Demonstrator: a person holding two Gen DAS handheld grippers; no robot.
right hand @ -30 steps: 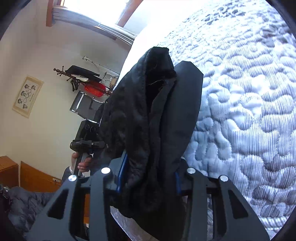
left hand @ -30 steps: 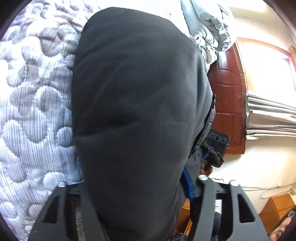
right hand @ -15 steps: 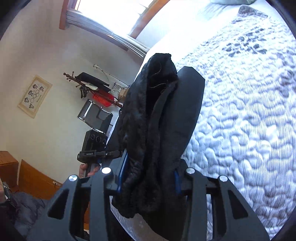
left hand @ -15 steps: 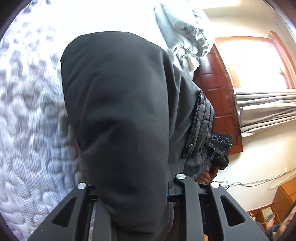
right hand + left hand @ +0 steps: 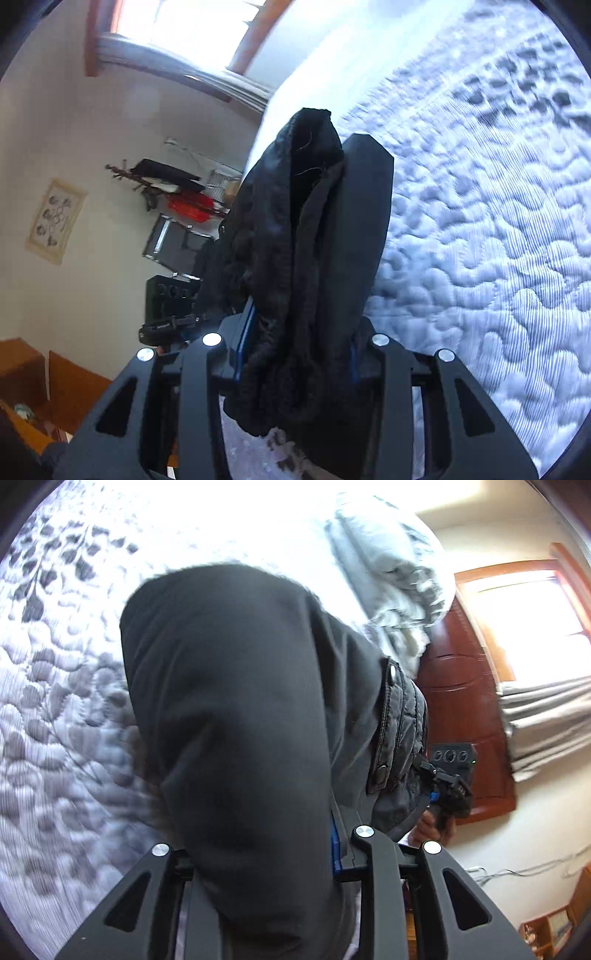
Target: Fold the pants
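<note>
A: Left tool: almost wholly draped by the dark pants. Cloth is seen running down between the two arms; the jaws are opening a little at this moment. Whether the pads press on the cloth cannot be told, since they are covered.

B: Right tool: a thick bunched fold of the pants is clamped between the fingers, the right finger standing bare beside it. The cloth is held up off the bed.

A: Beyond the left tool, the quilted bedspread is spread below and to the left, a grey bundle of bedding lies further off, and a red-brown wooden panel is seen behind.

B: Noted also from the left view: the other handle is gripped by a hand, beside a quilted jacket.

A: From the right view, the bedspread fills the right side; a window and a wall picture are seen at left.
</note>
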